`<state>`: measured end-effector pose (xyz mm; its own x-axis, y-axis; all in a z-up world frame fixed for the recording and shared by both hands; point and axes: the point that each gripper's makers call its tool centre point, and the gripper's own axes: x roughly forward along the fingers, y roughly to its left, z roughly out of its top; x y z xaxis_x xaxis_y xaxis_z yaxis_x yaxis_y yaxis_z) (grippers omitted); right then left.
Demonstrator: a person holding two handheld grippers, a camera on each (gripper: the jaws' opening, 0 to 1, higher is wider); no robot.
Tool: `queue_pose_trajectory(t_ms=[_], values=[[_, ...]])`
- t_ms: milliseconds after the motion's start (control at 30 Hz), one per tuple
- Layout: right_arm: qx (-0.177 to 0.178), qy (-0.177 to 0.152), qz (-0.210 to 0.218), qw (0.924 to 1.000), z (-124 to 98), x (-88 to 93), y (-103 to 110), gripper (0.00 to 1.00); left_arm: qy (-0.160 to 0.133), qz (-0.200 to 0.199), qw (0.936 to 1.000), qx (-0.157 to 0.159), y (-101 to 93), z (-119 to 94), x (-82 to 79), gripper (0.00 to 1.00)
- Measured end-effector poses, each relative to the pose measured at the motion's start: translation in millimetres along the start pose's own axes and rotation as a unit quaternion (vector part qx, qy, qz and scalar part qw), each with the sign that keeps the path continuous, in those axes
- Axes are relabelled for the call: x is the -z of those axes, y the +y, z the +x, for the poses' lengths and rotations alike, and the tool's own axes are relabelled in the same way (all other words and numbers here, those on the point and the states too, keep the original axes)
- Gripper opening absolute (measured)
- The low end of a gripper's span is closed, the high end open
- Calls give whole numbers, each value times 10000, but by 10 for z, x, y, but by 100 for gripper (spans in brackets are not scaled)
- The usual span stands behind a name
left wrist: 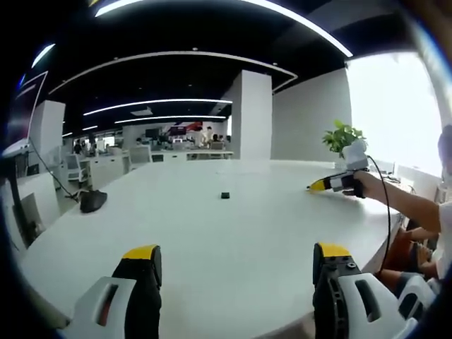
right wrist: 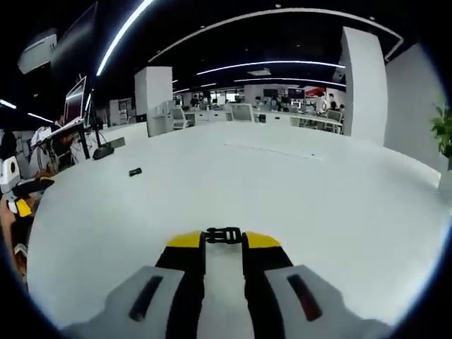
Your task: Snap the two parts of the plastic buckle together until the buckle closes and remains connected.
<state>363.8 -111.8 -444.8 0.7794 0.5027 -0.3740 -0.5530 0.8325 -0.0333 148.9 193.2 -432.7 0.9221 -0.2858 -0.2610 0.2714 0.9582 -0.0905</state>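
One small black buckle part (left wrist: 225,195) lies alone on the white table (left wrist: 212,268), well ahead of my left gripper (left wrist: 237,251), whose yellow-tipped jaws stand wide apart and open with nothing between them. In the right gripper view that loose part (right wrist: 135,171) sits far off to the left. My right gripper (right wrist: 224,241) is shut on the other black buckle part (right wrist: 224,234), which sticks out between the yellow tips just above the table (right wrist: 296,198). The left gripper view shows the right gripper (left wrist: 318,186) at the table's right side, held in a person's hand.
A dark rounded object (left wrist: 92,200) rests near the table's left edge, also seen as a dark object (right wrist: 104,151) by a monitor stand. A potted plant (left wrist: 342,137) stands at the far right. The person's arm (left wrist: 409,206) reaches in from the right. Office desks lie behind.
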Motion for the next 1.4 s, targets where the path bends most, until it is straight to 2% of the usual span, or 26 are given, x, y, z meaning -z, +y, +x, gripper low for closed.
queue_pose_trajectory(t_ms=[300,500,633,1000,1133,1200,1333,1400], values=[[855,-35,-19,9963,-110,-5,-264,20,-16,-23,10000,35,-12,8,7,90],[1149,26,111,9933,-150,86,-360,20,-14,-60,9999,100,-27,30,30,90],[1407,-44,216,9898,-239,100,-430,20,-6,-88,9998,150,-46,58,59,90],[1562,-11,262,9874,-311,150,-473,20,-54,-42,9997,236,-110,78,14,90],[1550,103,180,9877,-294,182,-472,20,-61,-16,9997,223,-107,67,2,90],[1541,112,237,9877,-297,193,-460,24,-66,-18,9998,212,-100,63,-4,90],[1599,61,329,9866,-324,167,-477,37,-60,-20,9998,191,-82,59,-4,90],[1597,-84,397,9863,-353,109,-493,37,-47,-22,9998,184,-71,60,3,90]])
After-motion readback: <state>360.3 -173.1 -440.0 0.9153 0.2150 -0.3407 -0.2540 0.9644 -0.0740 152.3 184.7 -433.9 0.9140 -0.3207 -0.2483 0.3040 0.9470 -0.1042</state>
